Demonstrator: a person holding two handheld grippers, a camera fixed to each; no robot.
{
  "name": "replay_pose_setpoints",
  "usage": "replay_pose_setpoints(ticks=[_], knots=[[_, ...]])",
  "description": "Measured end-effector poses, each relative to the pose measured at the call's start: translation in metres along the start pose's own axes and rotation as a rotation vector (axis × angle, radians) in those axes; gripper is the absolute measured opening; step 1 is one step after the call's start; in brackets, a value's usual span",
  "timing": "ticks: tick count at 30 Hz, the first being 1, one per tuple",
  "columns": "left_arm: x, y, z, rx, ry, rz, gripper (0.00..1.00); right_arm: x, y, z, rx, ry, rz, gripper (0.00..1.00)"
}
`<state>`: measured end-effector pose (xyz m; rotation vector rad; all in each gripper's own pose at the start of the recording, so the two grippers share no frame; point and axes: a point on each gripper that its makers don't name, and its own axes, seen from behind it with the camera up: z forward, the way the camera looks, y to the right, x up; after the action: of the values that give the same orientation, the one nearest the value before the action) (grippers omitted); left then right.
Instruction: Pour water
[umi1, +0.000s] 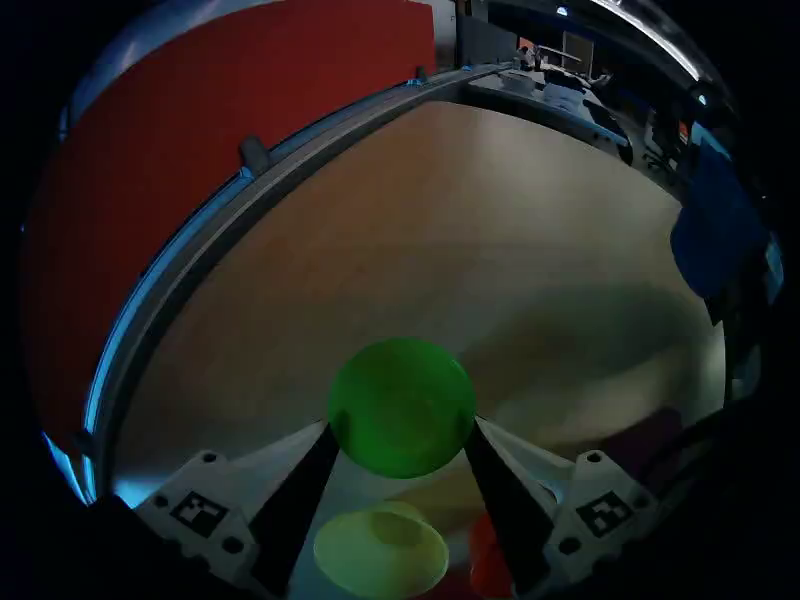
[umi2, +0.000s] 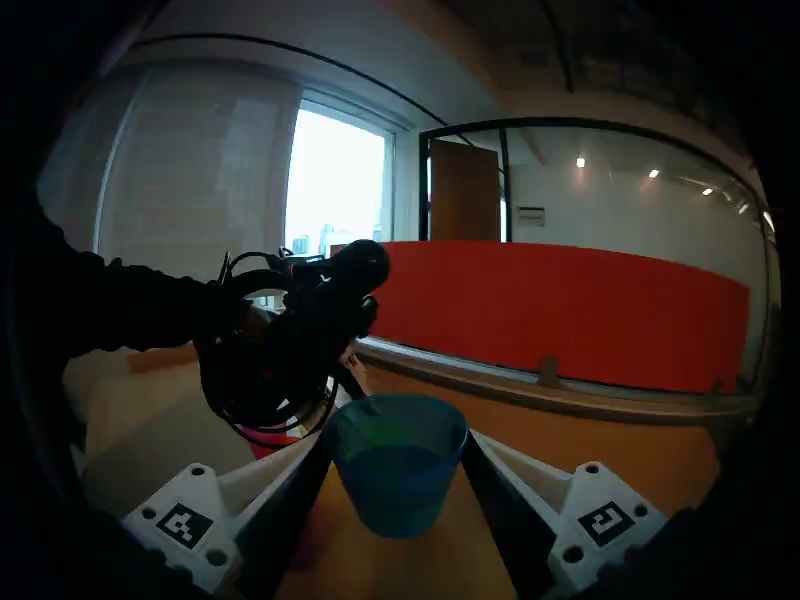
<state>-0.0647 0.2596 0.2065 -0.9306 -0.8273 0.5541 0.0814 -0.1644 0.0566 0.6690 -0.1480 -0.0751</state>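
In the left gripper view my left gripper (umi1: 402, 440) is shut on a green cup (umi1: 402, 405), which shows end-on as a round disc above the wooden table (umi1: 480, 230). Below it stand a yellow cup (umi1: 380, 550) and a red cup (umi1: 488, 560). In the right gripper view my right gripper (umi2: 398, 450) is shut on a blue cup (umi2: 398, 470), held upright with its mouth up. The left gripper (umi2: 310, 320), held by a hand in a dark sleeve (umi2: 120, 305), hangs just above and left of the blue cup's rim.
A red partition (umi1: 200, 150) (umi2: 580, 310) runs along the table's far edge behind a metal rail (umi1: 250, 195). A dark blue shape (umi1: 715, 240) sits at the right edge of the left gripper view. A bright window (umi2: 335, 180) lies behind.
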Motion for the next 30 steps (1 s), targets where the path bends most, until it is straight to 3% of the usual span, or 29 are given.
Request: replay_pose_setpoints(ticks=[15,30], knots=[[0.007,-0.004,-0.010,0.021,0.063,-0.014,0.84,0.002,0.005,-0.005,-0.027,0.015,0.015,0.91],[0.024,-0.011,-0.042,0.060,0.203,-0.048,0.84,0.008,0.005,-0.010,-0.039,0.023,0.016,0.91]])
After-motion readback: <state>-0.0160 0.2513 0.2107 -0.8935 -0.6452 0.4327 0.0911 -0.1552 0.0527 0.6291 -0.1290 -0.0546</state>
